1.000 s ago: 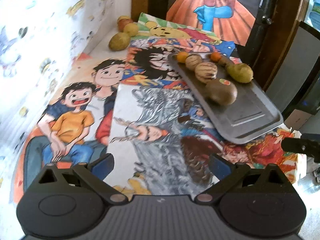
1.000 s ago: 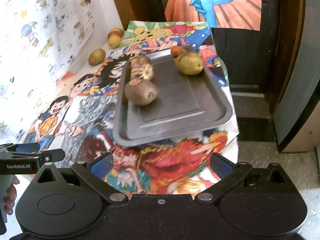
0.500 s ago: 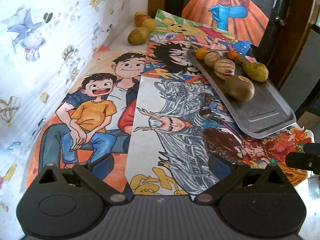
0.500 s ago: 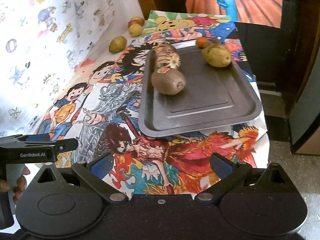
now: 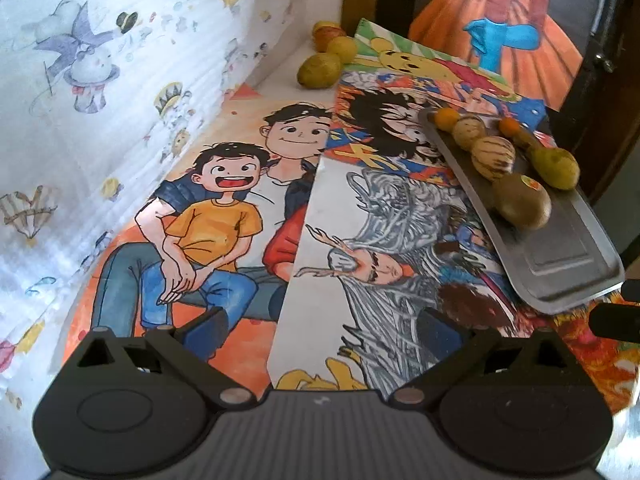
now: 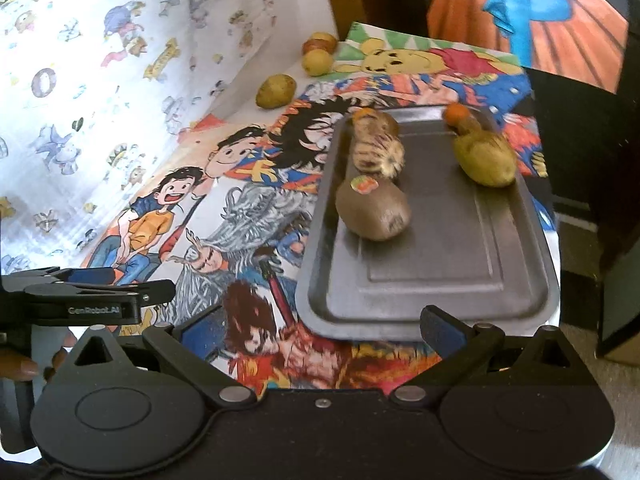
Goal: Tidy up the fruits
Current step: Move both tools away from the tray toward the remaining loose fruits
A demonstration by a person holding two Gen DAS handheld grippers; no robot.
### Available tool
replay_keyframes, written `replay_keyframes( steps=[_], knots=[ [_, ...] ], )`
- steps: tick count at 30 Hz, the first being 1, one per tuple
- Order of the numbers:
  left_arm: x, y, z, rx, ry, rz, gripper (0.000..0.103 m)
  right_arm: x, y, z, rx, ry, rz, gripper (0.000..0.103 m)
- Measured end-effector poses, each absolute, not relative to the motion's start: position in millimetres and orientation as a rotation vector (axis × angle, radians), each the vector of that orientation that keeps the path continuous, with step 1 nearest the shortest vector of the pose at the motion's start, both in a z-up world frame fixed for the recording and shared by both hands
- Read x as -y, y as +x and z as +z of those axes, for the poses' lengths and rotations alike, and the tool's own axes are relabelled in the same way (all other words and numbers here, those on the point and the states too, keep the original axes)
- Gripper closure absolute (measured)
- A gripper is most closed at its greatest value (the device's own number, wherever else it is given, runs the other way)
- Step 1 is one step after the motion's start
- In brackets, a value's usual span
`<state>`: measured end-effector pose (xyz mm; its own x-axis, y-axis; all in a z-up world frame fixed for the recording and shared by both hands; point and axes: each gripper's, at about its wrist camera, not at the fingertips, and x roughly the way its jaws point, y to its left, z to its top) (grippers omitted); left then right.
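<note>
A grey metal tray (image 5: 560, 256) (image 6: 440, 264) lies on the right of the table. It holds a brown kiwi (image 5: 520, 204) (image 6: 372, 210) with a sticker, a striped fruit (image 5: 493, 157) (image 6: 376, 152), a yellow-green pear (image 5: 554, 164) (image 6: 484, 158) and small orange fruits (image 5: 445, 118) (image 6: 456, 112). Three loose fruits lie far off by the wall: a green-yellow one (image 5: 319, 72) (image 6: 276, 90), a yellow one (image 5: 342, 48) (image 6: 316, 61) and a reddish one (image 5: 326, 34). My left gripper (image 5: 324, 326) is open and empty over the posters. My right gripper (image 6: 322, 326) is open at the tray's near edge.
Cartoon posters (image 5: 224, 216) cover the table. A patterned white wall (image 5: 100, 100) runs along the left. A dark door and an orange-skirt poster (image 6: 540, 20) stand behind. The floor (image 6: 580, 240) drops off right of the tray. A hand (image 6: 24, 364) holds the left gripper (image 6: 92, 296).
The left gripper has shifted left toward the wall, so the tray now sits at its right. The right gripper has come closer to the tray's near edge. Both stay open.
</note>
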<state>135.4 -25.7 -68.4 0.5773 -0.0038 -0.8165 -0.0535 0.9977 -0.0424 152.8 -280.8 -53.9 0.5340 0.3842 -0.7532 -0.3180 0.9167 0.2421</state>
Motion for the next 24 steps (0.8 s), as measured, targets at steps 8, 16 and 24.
replay_keyframes(
  steps=[8, 16, 24],
  knots=[
    [31, 155, -72, -0.965, -0.110, 0.102, 0.001, 289, 182, -51, -0.905, 0.055, 0.489, 0.001],
    [43, 180, -75, -0.964, -0.149, 0.169, 0.001, 304, 215, -49, -0.883, 0.065, 0.558, 0.001],
    [56, 209, -77, -0.964, -0.183, 0.233, 0.001, 314, 258, -50, -0.858, 0.062, 0.616, 0.001]
  ],
)
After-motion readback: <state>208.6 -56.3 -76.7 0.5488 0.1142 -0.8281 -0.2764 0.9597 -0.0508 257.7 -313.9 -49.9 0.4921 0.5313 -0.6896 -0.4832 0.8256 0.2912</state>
